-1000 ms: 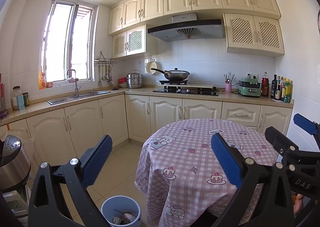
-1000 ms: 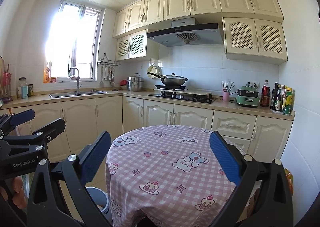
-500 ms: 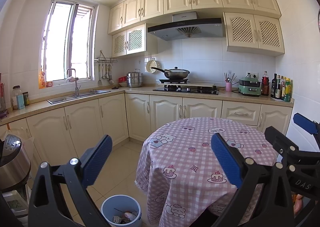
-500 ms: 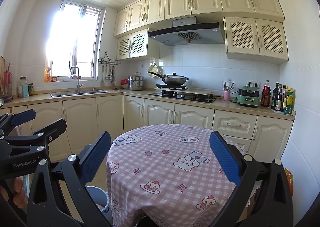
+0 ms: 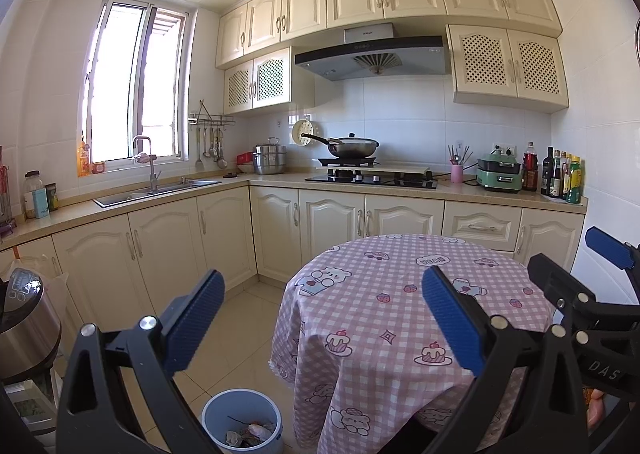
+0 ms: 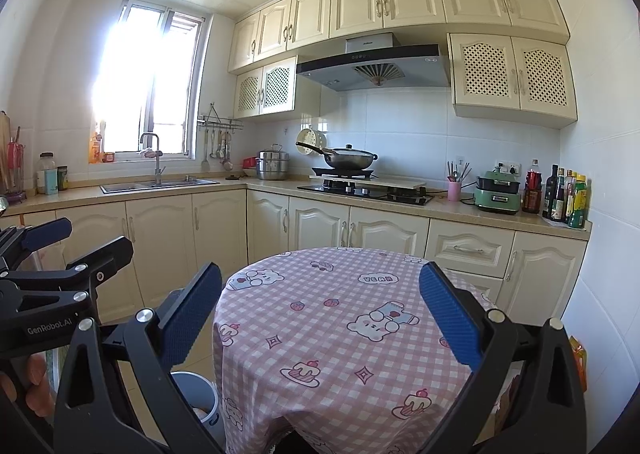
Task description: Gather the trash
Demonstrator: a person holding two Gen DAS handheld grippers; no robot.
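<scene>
In the left wrist view, your left gripper [image 5: 320, 318] hangs spread wide and empty above the floor just left of the round table [image 5: 404, 302]. One blue bin [image 5: 241, 420] stands on the floor at the table's left foot, and the trash [image 5: 248, 434], several crumpled scraps I cannot count, lies inside it; judging by the bare pink cloth, collecting looks finished. In the right wrist view, your right gripper [image 6: 320, 318] is likewise released, holding nothing, raised over the table's near edge, probably just resting. The single bin's rim [image 6: 200, 394] peeks out left of the table. I count two grippers, one table, one bin.
</scene>
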